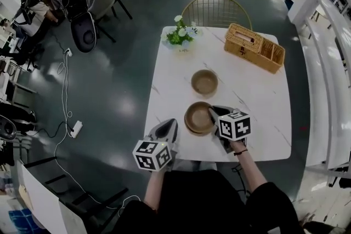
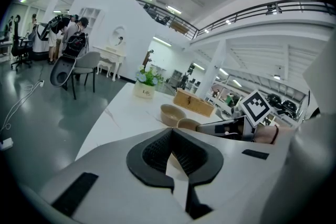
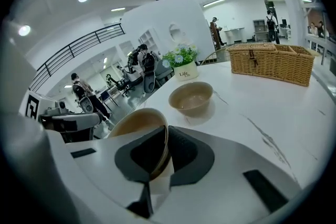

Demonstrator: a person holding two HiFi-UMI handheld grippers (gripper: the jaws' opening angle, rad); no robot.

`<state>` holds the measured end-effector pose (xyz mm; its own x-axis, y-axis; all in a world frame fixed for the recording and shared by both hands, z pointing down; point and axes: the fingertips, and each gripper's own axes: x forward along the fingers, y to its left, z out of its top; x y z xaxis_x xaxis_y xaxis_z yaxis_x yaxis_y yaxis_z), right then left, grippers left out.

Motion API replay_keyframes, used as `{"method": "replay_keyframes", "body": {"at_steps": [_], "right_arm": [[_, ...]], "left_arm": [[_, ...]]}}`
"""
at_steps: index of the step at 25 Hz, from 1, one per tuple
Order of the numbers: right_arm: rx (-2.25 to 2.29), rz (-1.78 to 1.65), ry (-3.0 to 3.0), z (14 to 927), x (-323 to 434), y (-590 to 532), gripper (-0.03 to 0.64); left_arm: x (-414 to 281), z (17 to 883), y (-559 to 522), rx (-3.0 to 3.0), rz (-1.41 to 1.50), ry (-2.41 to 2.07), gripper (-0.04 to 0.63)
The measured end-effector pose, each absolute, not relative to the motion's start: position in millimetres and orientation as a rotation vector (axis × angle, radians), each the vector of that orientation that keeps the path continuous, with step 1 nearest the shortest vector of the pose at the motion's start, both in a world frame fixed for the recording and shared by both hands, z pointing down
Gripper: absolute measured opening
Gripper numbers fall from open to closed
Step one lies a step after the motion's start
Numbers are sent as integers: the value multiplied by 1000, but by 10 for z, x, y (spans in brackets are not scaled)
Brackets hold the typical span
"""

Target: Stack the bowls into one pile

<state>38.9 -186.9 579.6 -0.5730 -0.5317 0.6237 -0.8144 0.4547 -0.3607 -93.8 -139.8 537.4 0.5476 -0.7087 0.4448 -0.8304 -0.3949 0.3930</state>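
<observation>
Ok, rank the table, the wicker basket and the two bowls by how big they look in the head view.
1. table
2. wicker basket
3. near bowl and far bowl: about alike. The near one looks slightly wider, perhaps only because it is closer.

Two bowls point(image 1: 204, 83) point(image 1: 197, 118), one wicker basket point(image 1: 254, 47), one flower pot point(image 1: 181, 36)

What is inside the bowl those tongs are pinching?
Nothing that shows: the near bowl has a bare brown inside, seen from above. The right gripper is shut on its rim, so one jaw hides a small patch of the inner wall.
</observation>
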Motion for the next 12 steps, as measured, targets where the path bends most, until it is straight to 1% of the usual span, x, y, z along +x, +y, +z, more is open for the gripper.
{"method": "replay_keyframes", "body": {"at_steps": [12], "right_arm": [[1101, 723, -2226, 5887, 315, -1834, 28]], "left_arm": [[-961, 5440, -1346, 2186, 290, -1246, 15]]}}
